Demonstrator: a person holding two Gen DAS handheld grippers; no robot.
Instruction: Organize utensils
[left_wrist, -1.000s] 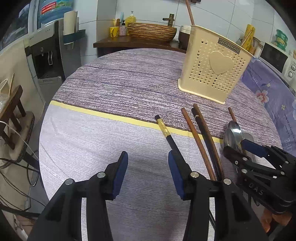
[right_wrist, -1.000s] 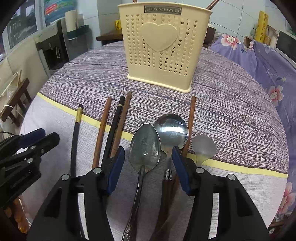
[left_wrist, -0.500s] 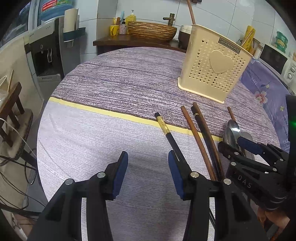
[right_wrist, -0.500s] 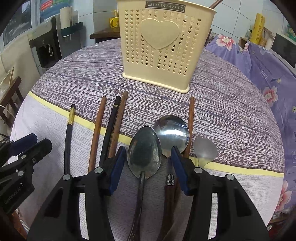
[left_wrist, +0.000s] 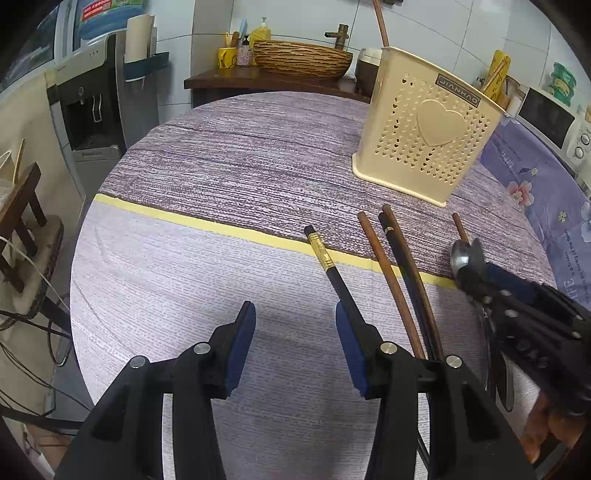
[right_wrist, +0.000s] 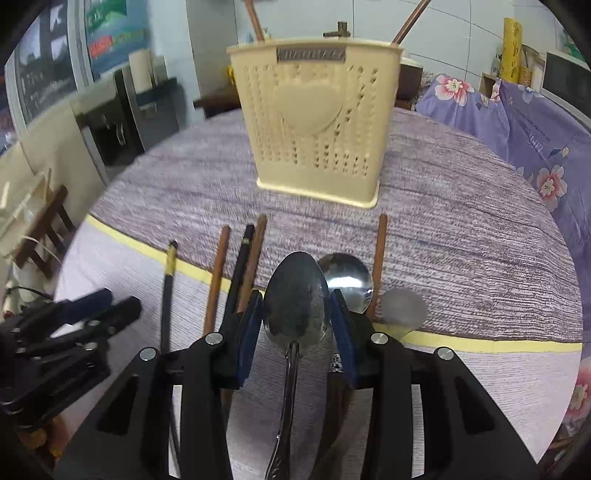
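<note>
right gripper (right_wrist: 296, 334) fingers (right_wrist: 246, 334) flank a dull metal spoon (right_wrist: 295, 306) before the cream holder (right_wrist: 314, 122).

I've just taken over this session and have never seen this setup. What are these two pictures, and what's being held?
There is no robot: a person holds a two-finger gripper in each hand, each with a fisheye camera looking along its fingers. One picture looks out from the left gripper, open over the tablecloth and holding nothing. The other looks out from the right gripper; its pads appear closed against the bowl of a dark spoon. Chopsticks and a shinier spoon lie beside it. The cream holder stands beyond.
</note>
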